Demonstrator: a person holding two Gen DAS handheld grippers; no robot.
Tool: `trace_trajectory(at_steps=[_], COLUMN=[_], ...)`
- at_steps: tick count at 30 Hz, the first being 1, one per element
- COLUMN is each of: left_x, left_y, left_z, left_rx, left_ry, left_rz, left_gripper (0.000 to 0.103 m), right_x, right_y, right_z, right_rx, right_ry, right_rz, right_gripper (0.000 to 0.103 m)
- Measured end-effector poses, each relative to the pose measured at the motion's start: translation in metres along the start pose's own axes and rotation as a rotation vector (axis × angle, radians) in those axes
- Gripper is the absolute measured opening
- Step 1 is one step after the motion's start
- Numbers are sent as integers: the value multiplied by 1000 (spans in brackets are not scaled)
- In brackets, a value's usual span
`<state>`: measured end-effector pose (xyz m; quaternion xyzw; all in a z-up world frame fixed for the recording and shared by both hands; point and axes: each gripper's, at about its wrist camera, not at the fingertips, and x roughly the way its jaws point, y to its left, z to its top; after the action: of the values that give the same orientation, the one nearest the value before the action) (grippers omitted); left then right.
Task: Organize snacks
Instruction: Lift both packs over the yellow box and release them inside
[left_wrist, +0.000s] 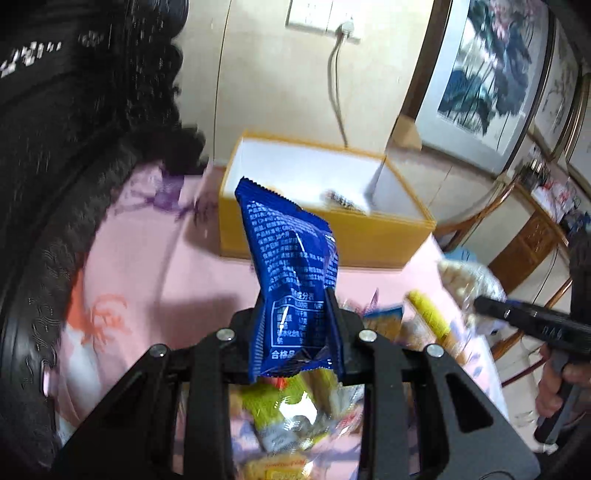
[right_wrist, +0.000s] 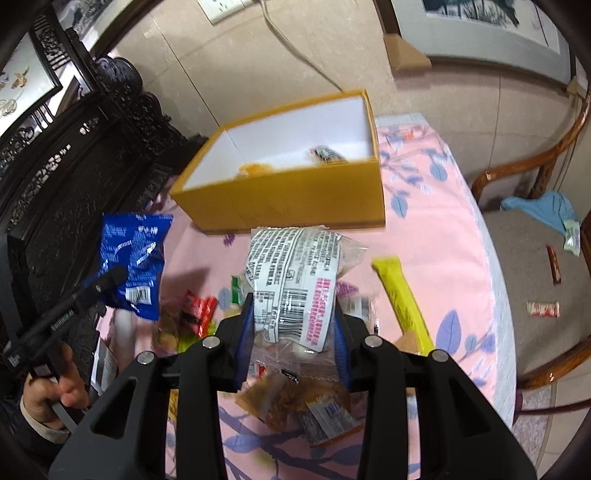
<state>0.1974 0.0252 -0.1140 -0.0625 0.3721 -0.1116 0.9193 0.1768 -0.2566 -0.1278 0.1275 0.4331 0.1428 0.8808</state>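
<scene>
1. Jaws of the left gripper (left_wrist: 295, 306) are clenched on a blue snack packet (left_wrist: 291, 266), holding it upright above the table.
2. Right gripper (right_wrist: 295, 314) grasps a clear packet with a white printed label (right_wrist: 291, 280).
3. Loose snacks (right_wrist: 295, 402) lie beneath on the pink floral tablecloth (right_wrist: 436, 229), a yellow stick pack (right_wrist: 399, 295) beside them.
4. Beyond stands an open yellow box (right_wrist: 288, 199), white inside, with a few items at its bottom.

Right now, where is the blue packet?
The blue packet is pinched in the left fingers, lifted above the snack pile, in front of the yellow box.
</scene>
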Motion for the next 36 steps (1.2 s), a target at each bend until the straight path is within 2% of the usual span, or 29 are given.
trace_trajectory(at_steps=[4, 9, 13, 16, 18, 19, 20, 21, 22, 23, 24, 26, 31, 36], left_x=[-6, 2, 19, 34, 50, 57, 63, 63, 58, 51, 43, 35, 26, 15], left_y=[-10, -29, -37, -40, -39, -38, -36, -32, -28, -25, -22, -18, -13, -15], left_z=[45, 105, 145, 167, 183, 186, 191, 196, 197, 196, 193, 185, 151, 97], left_rx=[4, 42, 55, 68, 72, 70, 56, 16, -18, -41, -49, -50, -61, -28], left_ry=[-85, -179, -209, -221, -205, -186, -168, -171, -195, -227, -253, -260, -199, -145], left_rz=[-25, -42, -45, -26, -31, -35, -25, 24, 61, 67, 42, 34, 49, 66], left_gripper=[29, 29, 29, 29, 31, 43, 78, 94, 101, 101, 101, 101, 101, 101], right_x=[-10, -16, -6, 6, 21, 24, 30, 29, 25, 18, 14, 7, 5, -3], right_y=[6, 14, 19, 21, 25, 27, 29, 29, 28, 28, 27, 23, 9, -8], right_z=[34, 93, 139, 161, 178, 182, 189, 191, 193, 192, 190, 180, 147, 90], right_rx=[-31, -82, -119, -142, -173, -183, -185, -175, -161, -159, -164, -175, -167, -162], right_ry=[-73, -182, -236, -250, -248, -245, -248, -259, -282, -306, -315, -325, -249, -178], right_rz=[10, 15, 11, 9, 13, 4, -27, -49, -58, -39, -32, -47, -44, -17], right_gripper=[37, 37, 37, 37, 41, 45, 63, 71, 76, 79, 81, 82, 82, 82])
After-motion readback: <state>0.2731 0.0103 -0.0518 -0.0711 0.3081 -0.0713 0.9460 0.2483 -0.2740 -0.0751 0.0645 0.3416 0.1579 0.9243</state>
